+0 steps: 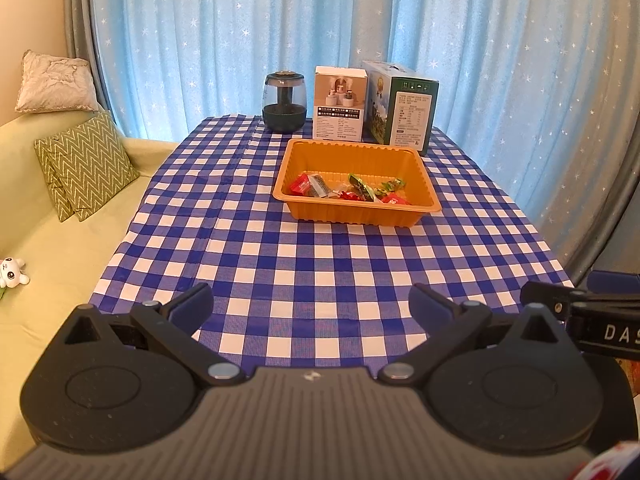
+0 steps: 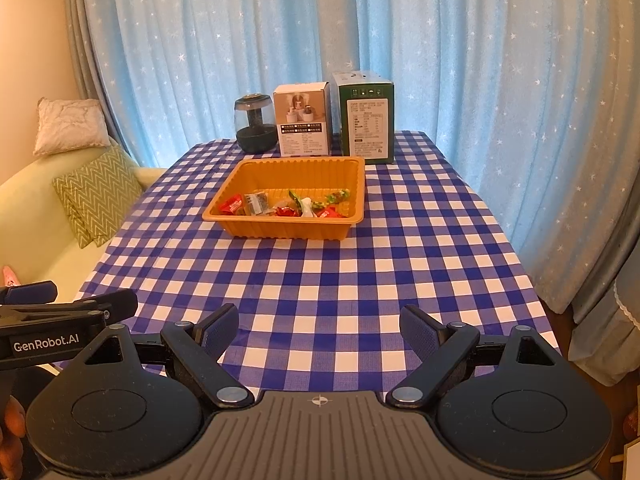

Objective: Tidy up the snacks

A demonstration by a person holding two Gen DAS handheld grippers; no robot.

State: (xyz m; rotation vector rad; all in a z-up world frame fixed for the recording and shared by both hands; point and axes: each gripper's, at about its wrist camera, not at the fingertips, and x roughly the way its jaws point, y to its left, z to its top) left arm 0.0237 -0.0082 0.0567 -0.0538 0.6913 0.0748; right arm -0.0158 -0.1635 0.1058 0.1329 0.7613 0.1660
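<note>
Snacks (image 1: 352, 190), all individually wrapped, are lying together in the near half of an orange tray (image 1: 356, 152), which is sitting on the far part of a blue-and-white checked tablecloth (image 1: 312, 264). No wrapper is showing loose on the cloth, so the gathering step is probably complete or close to it; the tray's raised walls are keeping the pieces from sliding off.

Left gripper (image 1: 311, 304) and right gripper (image 2: 319, 328) are both hovering over the near edge of the table with jaws spread wide and nothing between the pads. Each is pointing down and forward at the tray, well apart from it, a posture suited either to a rest position or to the start of a fresh reach.

Behind the tray, a dark glass jar (image 1: 284, 102), a white carton (image 1: 340, 104) and a green carton (image 1: 400, 108) are standing upright in a row along the far edge, likely parked there to keep the working area free.

Several details are staying unresolved. Print on the wrappers is too small to read, overlapping wrappers are making a count unreliable, and the tray's near wall is hiding whatever is lying against it. The table's own surface and legs are covered by the cloth, and each gripper is appearing only partly at the edge of the other's view.
</note>
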